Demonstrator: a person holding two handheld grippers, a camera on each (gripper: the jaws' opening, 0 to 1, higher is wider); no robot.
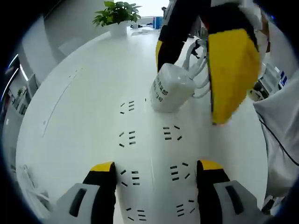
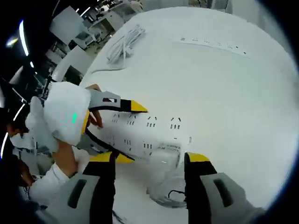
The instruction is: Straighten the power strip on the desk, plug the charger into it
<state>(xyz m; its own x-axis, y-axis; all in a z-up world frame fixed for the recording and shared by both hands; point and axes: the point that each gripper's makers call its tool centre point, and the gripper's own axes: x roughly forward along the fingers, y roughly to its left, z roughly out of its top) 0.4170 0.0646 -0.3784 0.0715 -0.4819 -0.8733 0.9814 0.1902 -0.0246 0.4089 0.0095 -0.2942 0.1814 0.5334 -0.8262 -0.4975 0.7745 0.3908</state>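
A white power strip [image 1: 149, 140] with two rows of sockets lies on the white desk [image 1: 79, 107]. It runs up between my left gripper's [image 1: 156, 167] jaws, which hug its two long edges. A white charger [image 1: 170, 88] with printed text and a white cable stands on the strip's far part. In the right gripper view the charger [image 2: 163, 161] is blurred and sits between my right gripper's [image 2: 150, 158] wide jaws, with a gap on its left side. My left gripper [image 2: 132, 134] straddles the strip [image 2: 161, 135] there too.
A second white power strip [image 2: 210, 44] and a coiled white cable [image 2: 124, 42] lie farther off on the desk. A potted plant [image 1: 117, 14] stands at the desk's far edge. The person's white glove [image 2: 60, 116] and white clothing [image 1: 280, 140] are close by.
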